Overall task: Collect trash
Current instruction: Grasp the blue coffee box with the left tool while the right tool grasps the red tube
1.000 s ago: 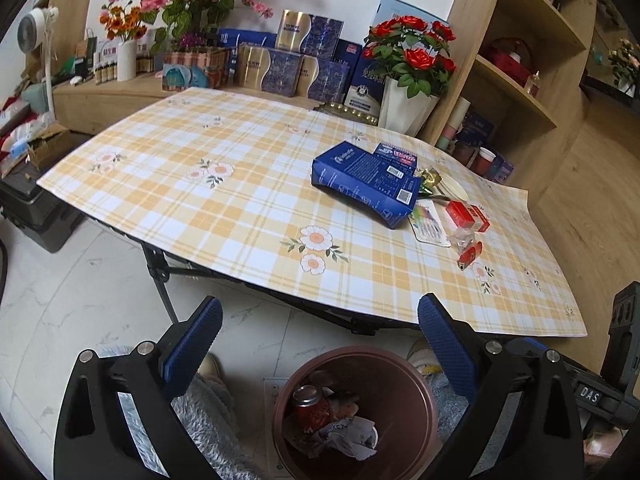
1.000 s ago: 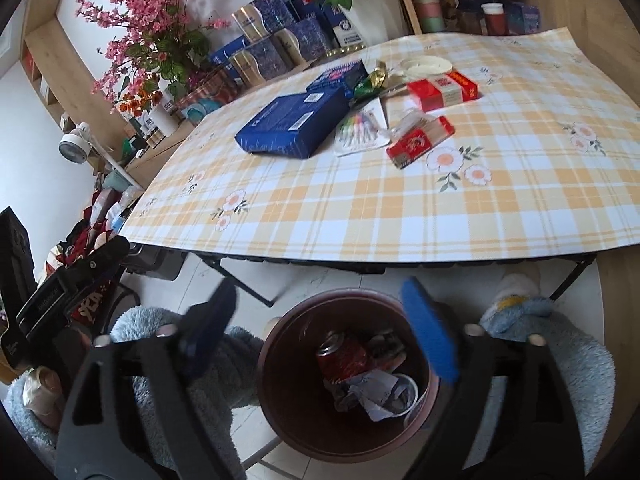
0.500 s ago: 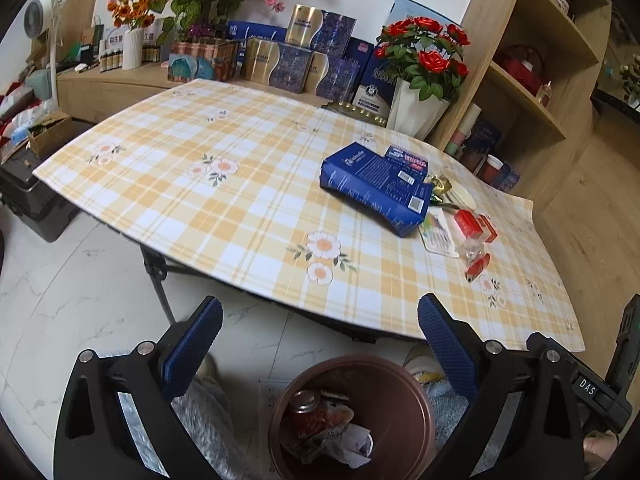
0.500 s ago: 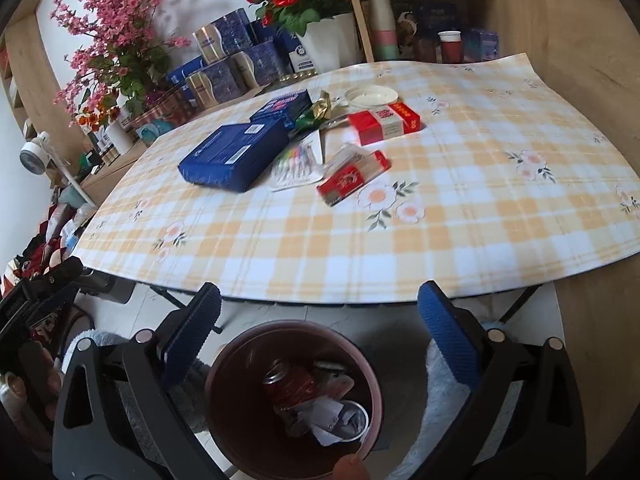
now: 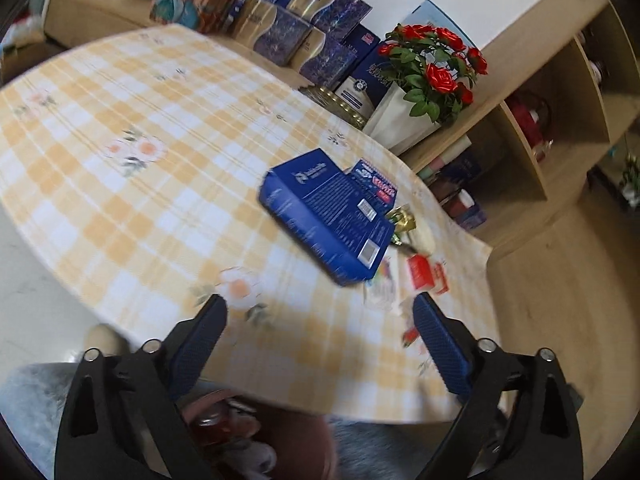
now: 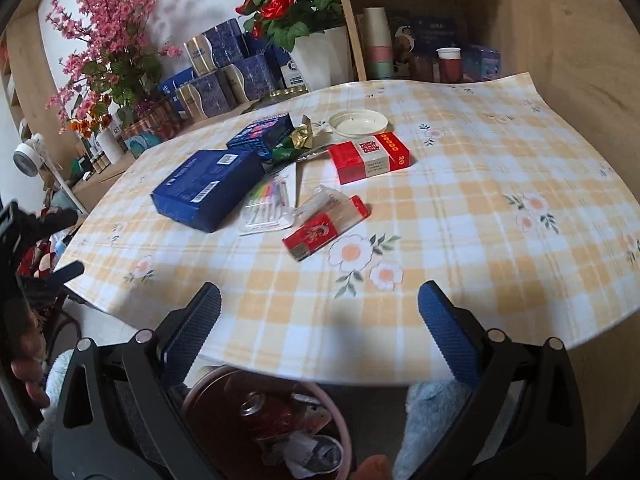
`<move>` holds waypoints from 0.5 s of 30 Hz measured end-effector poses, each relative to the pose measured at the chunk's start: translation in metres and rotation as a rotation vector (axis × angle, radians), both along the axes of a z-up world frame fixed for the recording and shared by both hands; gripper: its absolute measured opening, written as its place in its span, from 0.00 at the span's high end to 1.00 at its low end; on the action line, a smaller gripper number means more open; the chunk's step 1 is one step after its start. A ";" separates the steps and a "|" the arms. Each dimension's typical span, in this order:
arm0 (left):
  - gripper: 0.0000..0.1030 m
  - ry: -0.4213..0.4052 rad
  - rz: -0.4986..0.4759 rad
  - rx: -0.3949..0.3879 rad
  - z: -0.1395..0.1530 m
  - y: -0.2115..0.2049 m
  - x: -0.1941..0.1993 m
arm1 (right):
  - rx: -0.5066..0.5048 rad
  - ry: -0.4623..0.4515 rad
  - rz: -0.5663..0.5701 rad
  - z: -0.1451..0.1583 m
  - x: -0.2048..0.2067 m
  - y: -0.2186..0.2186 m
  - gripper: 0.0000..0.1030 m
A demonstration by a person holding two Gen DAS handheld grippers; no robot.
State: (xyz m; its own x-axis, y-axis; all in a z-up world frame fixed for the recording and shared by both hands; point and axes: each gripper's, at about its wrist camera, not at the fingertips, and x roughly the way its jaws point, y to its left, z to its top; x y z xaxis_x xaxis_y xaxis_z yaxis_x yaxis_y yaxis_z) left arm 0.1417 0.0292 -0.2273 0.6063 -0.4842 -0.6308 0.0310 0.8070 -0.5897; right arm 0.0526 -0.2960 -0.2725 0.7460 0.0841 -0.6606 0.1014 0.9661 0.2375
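Observation:
On the checked table (image 6: 480,200) lie a large blue box (image 6: 208,186), a small blue box (image 6: 264,134), a red box (image 6: 370,156), a red pack in clear wrap (image 6: 324,228), a marker pack (image 6: 268,200), a gold-green wrapper (image 6: 298,138) and a white dish (image 6: 358,122). A brown bin (image 6: 224,396) with a can and crumpled paper stands under the near edge. My right gripper (image 6: 320,292) hangs open over that edge, empty. My left gripper (image 5: 318,308) is closing slightly with nothing between its jaws, short of the large blue box (image 5: 332,216); this view is blurred.
A white pot of red roses (image 6: 316,56) and stacked blue-and-gold boxes (image 6: 224,76) line the far side. A wooden shelf unit (image 5: 560,120) stands to the right. Fluffy slippers (image 6: 432,420) flank the bin. A hand (image 6: 24,376) shows at the left edge.
Both grippers have come forward from above the bin to the table's near edge. The bin has slid to the bottom of both views, and the left view has tilted.

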 end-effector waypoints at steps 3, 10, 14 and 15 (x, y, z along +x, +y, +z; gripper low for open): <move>0.20 0.031 0.015 -0.051 -0.012 -0.008 0.027 | 0.002 0.012 -0.001 -0.004 0.016 -0.005 0.06; 0.35 0.136 0.071 -0.243 -0.050 -0.014 0.075 | -0.005 0.009 0.004 -0.010 0.044 -0.014 0.06; 0.40 0.182 0.106 -0.330 -0.069 -0.016 0.091 | -0.015 0.011 0.003 -0.013 0.056 -0.019 0.06; 0.40 0.186 0.114 -0.338 -0.072 -0.017 0.096 | -0.013 0.015 -0.001 -0.014 0.057 -0.021 0.06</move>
